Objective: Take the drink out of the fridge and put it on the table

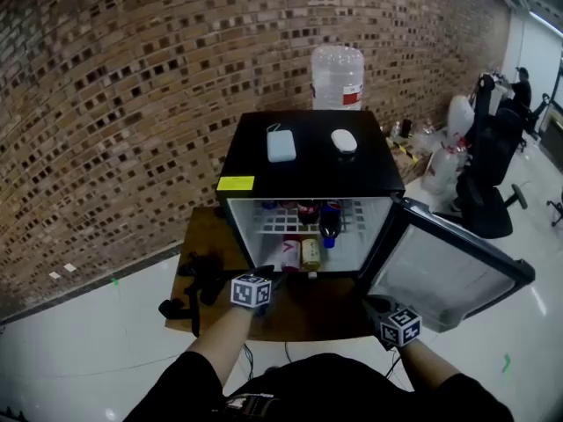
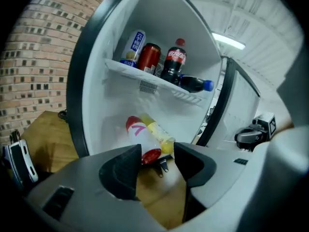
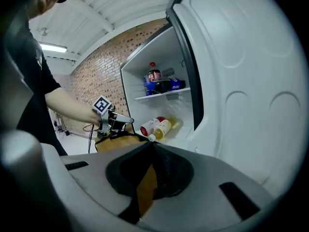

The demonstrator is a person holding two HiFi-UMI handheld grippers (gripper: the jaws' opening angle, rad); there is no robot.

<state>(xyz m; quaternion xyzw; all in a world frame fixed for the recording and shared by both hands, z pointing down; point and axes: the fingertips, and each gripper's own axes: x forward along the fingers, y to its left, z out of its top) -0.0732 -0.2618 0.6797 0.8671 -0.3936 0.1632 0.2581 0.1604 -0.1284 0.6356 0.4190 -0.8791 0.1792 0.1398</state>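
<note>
Red-capped bottle (image 2: 137, 135) just past left gripper (image 2: 158, 153) fingers (image 2: 123, 172)

Left hand-held gripper (image 2: 157, 152) jaws apart (empty), right hand-held gripper (image 3: 152, 145) closed

A red-brown brick wall (image 1: 132, 77) curves across the back. Before it stands a big clear water jug (image 1: 337, 76) with a red label, upright. Just in front of the jug lie a pale blue rectangular box (image 1: 281, 143) and a white oval object (image 1: 344, 141), side by side and apart. To the right are clear plastic containers (image 1: 442, 167), a black office chair (image 1: 486, 187), and farther off a person in dark clothes (image 1: 522, 84). The pale glossy floor (image 1: 79, 341) bears a small green mark (image 1: 114, 280). Black gear with cables (image 1: 198, 280) lies low at the left, its kind unclear. A strip light (image 2: 228, 41) glows on the ceiling.
</note>
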